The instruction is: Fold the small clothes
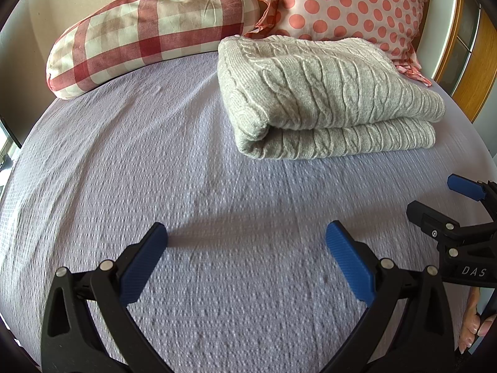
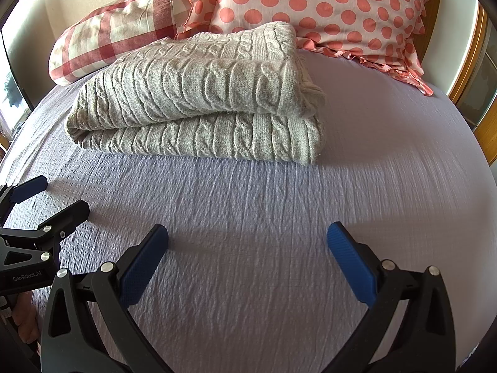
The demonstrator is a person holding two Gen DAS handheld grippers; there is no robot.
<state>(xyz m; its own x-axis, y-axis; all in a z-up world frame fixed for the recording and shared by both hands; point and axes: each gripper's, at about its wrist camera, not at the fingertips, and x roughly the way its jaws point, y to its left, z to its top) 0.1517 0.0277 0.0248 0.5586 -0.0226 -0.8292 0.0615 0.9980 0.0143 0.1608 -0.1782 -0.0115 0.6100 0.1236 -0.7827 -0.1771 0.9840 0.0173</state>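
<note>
One sweater (image 1: pixel 326 93) on the bed, looks pretty much done: folded over into a thick two-layer bundle, cable-knit, pale grey, edges roughly lined up. Sits toward the head end of the sheet (image 1: pixel 155 171), just in front of the pillows, top edge maybe touching the dotted one. Could use a little squaring on the loose end that sticks out on the right in the right wrist view, but that's a guess. No other clothes in sight, so probably nothing left to fold, or the next piece has to come from out of frame.

Going left to right: left gripper (image 1: pixel 247 248) spread wide, holding nothing, hovering over bare sheet near the foot side. Right gripper (image 2: pixel 248 248) same deal, wide apart and empty, just beside the left one, both well short of the sweater.

Sheet is lilac with a crinkly seersucker-type texture, a few soft creases, sun patch across the right part. Checked bolster (image 1: pixel 149 31) at the head-left corner, polka-dot pillow (image 1: pixel 351 3) with a frill at the head-right. Cream wall behind, wooden frame (image 1: pixel 472 87) along the right edge.
</note>
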